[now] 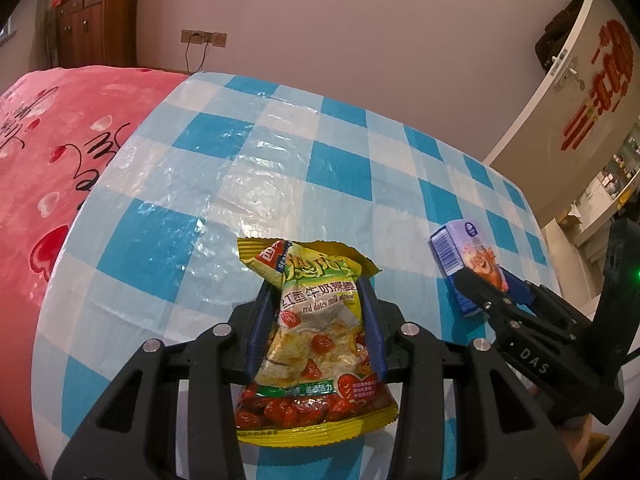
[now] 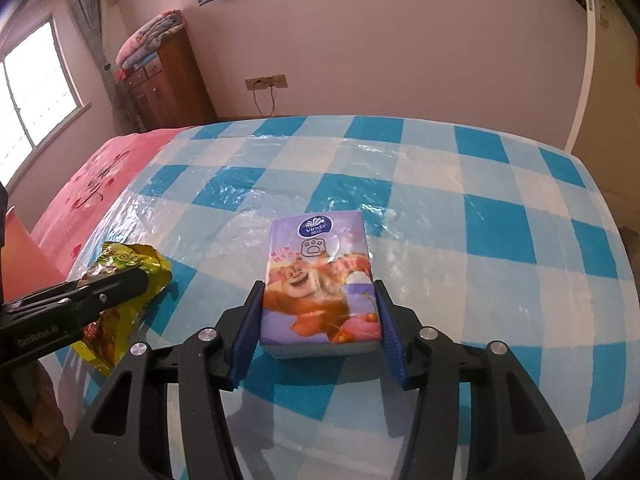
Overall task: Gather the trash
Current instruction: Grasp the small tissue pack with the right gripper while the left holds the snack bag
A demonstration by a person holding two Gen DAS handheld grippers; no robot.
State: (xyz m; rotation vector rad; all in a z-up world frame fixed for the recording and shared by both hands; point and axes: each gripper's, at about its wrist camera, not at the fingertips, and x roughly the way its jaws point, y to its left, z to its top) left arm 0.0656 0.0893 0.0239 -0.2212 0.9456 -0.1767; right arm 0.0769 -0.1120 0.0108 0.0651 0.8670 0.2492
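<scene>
Left tongs (image 1: 316, 320) clenched on the oatmeal sachet (image 1: 316, 344) over the checkered table (image 1: 200, 184); we judge it light, crinkly, slippery, best pinched mid-body. Right of the sachet, right tongs (image 2: 318, 320) grip the Vinda tissue pack (image 2: 318, 276) by its sides; soft, light, squashes easily.

Ahead of your fingers, a blue-checked tablecloth (image 2: 440, 184); beyond it a pink wall (image 2: 400, 40), wooden cabinet (image 2: 168, 84), and bright window (image 2: 36, 92) at left.

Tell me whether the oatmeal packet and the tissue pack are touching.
Apart. The left wrist view shows checkered tablecloth between the oatmeal packet and the tissue pack.
</scene>
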